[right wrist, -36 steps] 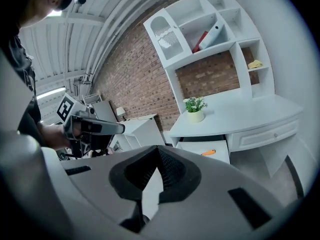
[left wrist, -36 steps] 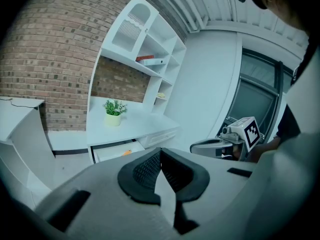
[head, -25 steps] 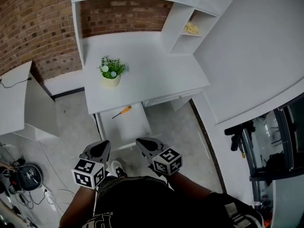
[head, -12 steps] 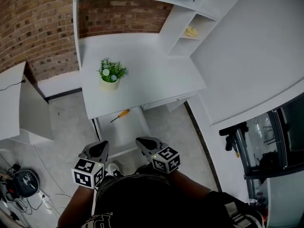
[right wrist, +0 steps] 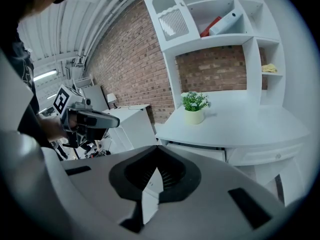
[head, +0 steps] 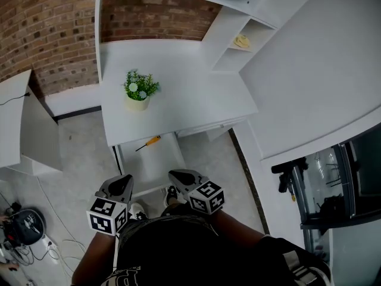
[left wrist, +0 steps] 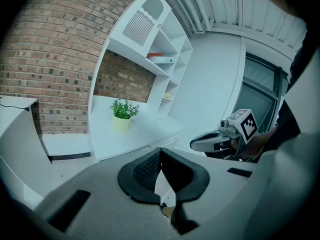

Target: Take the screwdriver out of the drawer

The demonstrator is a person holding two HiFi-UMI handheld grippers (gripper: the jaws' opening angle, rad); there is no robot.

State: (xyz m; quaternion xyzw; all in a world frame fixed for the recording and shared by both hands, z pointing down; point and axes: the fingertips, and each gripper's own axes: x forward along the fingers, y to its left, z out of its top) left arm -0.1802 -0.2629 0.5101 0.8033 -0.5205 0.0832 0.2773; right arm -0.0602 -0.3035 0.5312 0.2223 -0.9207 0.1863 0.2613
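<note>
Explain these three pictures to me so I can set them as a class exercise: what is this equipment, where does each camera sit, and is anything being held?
There is no robot here. A person holds a left gripper and a right gripper, one in each hand, and each carries a cube with square markers. The top-down picture comes from a camera on the person's head. The other two come from cameras riding on the grippers, each looking along its own fingers. In both, the fingers are closed together with nothing between them. Below stands a white desk with a potted plant on it. Its drawer is pulled open, and an orange-handled screwdriver lies inside, untouched. Both grippers hang near the person's body, short of the screwdriver.
</note>
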